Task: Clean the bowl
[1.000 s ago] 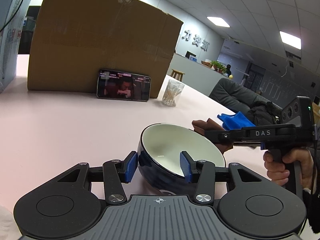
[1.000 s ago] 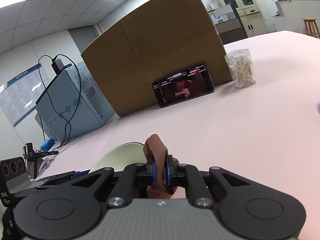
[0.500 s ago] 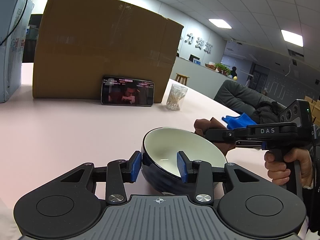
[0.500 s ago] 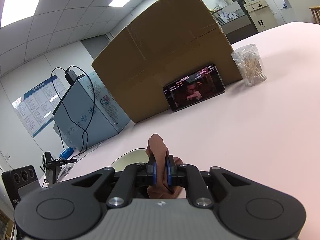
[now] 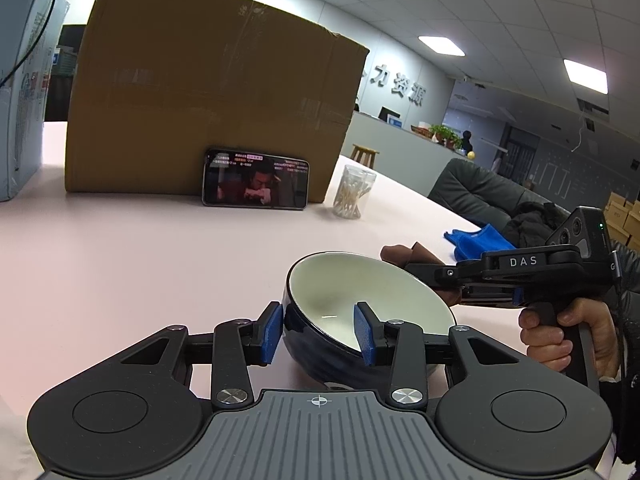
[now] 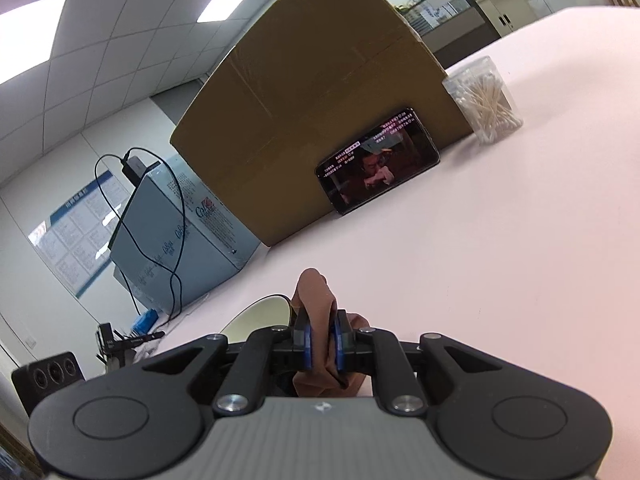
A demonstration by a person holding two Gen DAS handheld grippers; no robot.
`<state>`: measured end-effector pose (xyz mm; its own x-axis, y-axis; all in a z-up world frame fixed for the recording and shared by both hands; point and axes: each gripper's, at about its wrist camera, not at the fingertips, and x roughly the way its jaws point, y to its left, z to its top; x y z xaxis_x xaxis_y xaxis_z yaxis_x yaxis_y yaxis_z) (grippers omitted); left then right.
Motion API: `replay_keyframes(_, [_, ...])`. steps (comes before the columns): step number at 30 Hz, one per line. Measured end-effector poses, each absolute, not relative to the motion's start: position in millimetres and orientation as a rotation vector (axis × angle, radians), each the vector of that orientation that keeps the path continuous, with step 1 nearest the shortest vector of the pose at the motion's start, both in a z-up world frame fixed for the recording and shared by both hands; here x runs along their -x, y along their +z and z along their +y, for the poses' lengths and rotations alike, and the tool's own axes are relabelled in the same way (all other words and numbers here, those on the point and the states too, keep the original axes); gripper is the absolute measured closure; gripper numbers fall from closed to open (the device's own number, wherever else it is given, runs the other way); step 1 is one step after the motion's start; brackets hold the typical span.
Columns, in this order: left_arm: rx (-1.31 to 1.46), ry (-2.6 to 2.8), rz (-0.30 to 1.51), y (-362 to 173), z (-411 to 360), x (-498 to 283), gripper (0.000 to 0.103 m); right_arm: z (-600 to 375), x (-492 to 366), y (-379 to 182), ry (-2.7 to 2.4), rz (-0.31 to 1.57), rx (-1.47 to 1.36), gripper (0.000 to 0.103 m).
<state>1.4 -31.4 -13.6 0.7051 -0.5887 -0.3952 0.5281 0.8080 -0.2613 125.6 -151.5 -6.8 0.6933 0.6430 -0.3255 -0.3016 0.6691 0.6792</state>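
A dark blue bowl (image 5: 340, 292) with a white inside is tilted on the pink table. My left gripper (image 5: 318, 334) is shut on the bowl's near rim, one pad outside and one inside. My right gripper (image 6: 320, 340) is shut on a brown cloth (image 6: 314, 292). In the left wrist view the right gripper and the cloth (image 5: 408, 254) sit at the bowl's far right rim. In the right wrist view a sliver of the bowl (image 6: 260, 312) shows left of the cloth.
A large cardboard box (image 5: 208, 92) stands at the back with a phone (image 5: 256, 179) leaning on it. A jar of cotton swabs (image 5: 352, 192) is to its right. A blue cloth (image 5: 476, 240) lies at the table's right edge. A light blue box (image 6: 176, 232) with a cable stands at the left.
My left gripper's pads have closed further on the bowl's rim, and the bowl has tilted up a little. The right gripper with the cloth has risen and turned slightly beside the bowl.
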Motion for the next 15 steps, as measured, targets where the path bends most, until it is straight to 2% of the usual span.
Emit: replay_keyframes(15, [0.146,-0.627,0.493,-16.7,-30.5,-6.2,0.065,-156.6,-125.4,-10.5,0.585,0.593,-0.669,0.089])
